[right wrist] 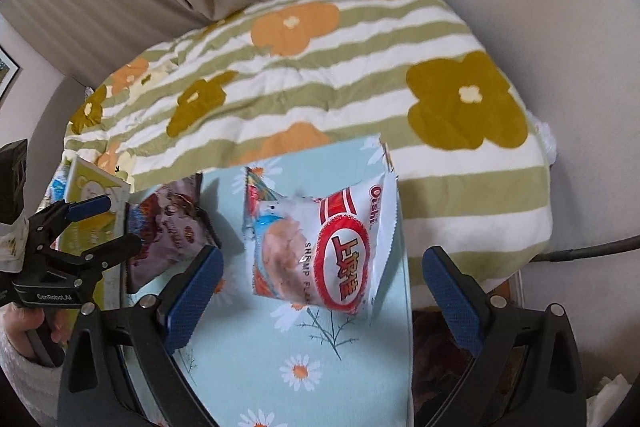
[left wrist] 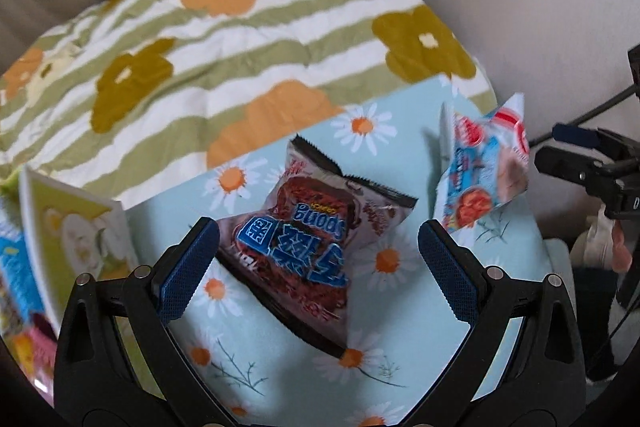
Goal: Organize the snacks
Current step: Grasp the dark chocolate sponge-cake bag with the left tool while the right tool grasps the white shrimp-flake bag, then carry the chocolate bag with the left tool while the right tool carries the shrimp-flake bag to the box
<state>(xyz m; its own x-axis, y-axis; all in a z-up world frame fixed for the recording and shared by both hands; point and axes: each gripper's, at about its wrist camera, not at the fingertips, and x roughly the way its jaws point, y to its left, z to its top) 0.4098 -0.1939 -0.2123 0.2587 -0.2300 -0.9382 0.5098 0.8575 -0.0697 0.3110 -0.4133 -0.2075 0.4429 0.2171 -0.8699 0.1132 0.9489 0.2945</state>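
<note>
A brown chocolate snack bag [left wrist: 304, 239] lies on the daisy-print tablecloth [left wrist: 420, 327]. My left gripper [left wrist: 318, 231] is open above it, with a blue pad on either side of the bag and no grip on it. To the right sits a white and red shrimp-flakes bag [left wrist: 484, 171], tilted up on the cloth. In the right wrist view this shrimp-flakes bag [right wrist: 316, 247] lies between the spread fingers of my open right gripper [right wrist: 324, 255]. The left gripper [right wrist: 112, 225] shows at the left, open over the brown bag [right wrist: 172, 223].
A green box [left wrist: 72, 227] stands at the table's left with colourful packets beside it. A striped flower quilt [left wrist: 240, 47] covers the bed behind the table. The right gripper [left wrist: 556, 147] and a cable lie off the right edge. A hand [right wrist: 24, 327] holds the left tool.
</note>
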